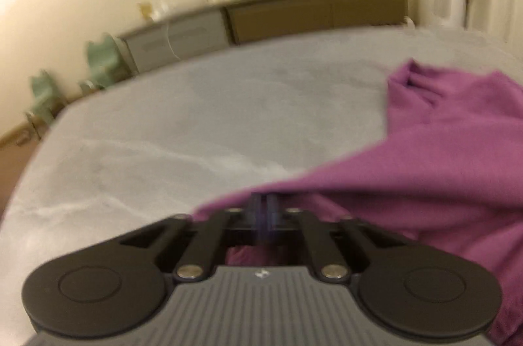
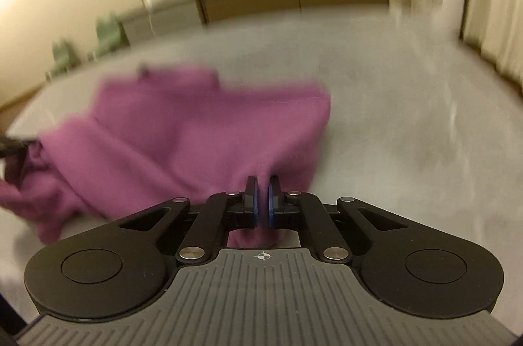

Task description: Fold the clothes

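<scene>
Both grippers pinch purple garment (image 2: 183, 130) over grey marbled, seemingly table (image 1: 196, 123).

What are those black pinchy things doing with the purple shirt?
A person is folding clothes with two pinching tools. The left tool is shut on an edge of the purple garment, and the right tool is shut on another part. The cloth lies rumpled over the grey table, not folded yet. Both views are blurry.

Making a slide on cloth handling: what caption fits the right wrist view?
Right gripper shut on a purple garment over a grey table.
</scene>
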Demonstrator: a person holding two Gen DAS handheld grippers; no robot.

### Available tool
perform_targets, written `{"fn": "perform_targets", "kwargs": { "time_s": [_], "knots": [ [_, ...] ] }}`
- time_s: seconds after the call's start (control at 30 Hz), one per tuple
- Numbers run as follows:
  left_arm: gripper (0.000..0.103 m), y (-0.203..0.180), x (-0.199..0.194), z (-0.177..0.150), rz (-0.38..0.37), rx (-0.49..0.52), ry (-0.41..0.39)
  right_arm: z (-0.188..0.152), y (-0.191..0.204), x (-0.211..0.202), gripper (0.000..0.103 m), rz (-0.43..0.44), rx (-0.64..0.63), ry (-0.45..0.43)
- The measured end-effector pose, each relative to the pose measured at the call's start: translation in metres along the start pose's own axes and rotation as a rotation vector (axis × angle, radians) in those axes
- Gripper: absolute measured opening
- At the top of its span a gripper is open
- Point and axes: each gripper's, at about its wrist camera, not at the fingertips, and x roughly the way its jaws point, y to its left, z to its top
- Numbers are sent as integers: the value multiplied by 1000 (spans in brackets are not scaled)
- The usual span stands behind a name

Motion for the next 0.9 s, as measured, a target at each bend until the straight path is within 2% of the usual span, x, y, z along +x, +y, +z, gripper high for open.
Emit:
{"fn": "perform_targets", "kwargs": {
  "time_s": [0.07,0.13,0.2,0.23,0.3,0.33,0.4,0.43,0.5,0.57,0.63,0.7,0.73,0.8,0.9],
  "knots": [
    [2,8,-22,12,30,-22,-85,32,7,-30,2,14,-28,-134],
    [2,30,-46,32,31,-106,-156,73,24,-63,2,5,-104,-268],
    [2,52,-66,52,34,-194,-217,115,43,-80,2,-7,-177,-365],
    [2,64,-68,61,47,-239,-222,136,53,-79,2,-13,-206,-394],
    [2,84,-61,75,87,-310,-209,176,71,-56,2,-48,-247,-411],
    [2,92,-52,77,116,-332,-192,193,79,-32,2,-79,-258,-397],
    [3,107,-31,75,159,-372,-148,216,84,35,7,-106,-246,-280],
    [3,113,-16,68,159,-387,-111,220,81,66,18,-118,-213,-217],
    [3,124,11,43,140,-428,-11,210,71,105,39,-134,-108,-129],
    [3,133,26,31,65,-491,102,179,64,107,48,-102,-18,-114],
    [6,134,24,30,-14,-516,102,148,56,108,67,-71,73,-99],
    [22,127,13,37,-22,-486,67,107,60,100,75,-35,73,-59],
    [27,123,8,40,-26,-473,52,85,63,94,78,-16,60,-34],
    [45,111,-2,44,-31,-450,31,45,69,86,83,6,22,15],
    [46,96,-1,42,-25,-427,36,-10,79,73,89,6,-98,68]
  ]
}}
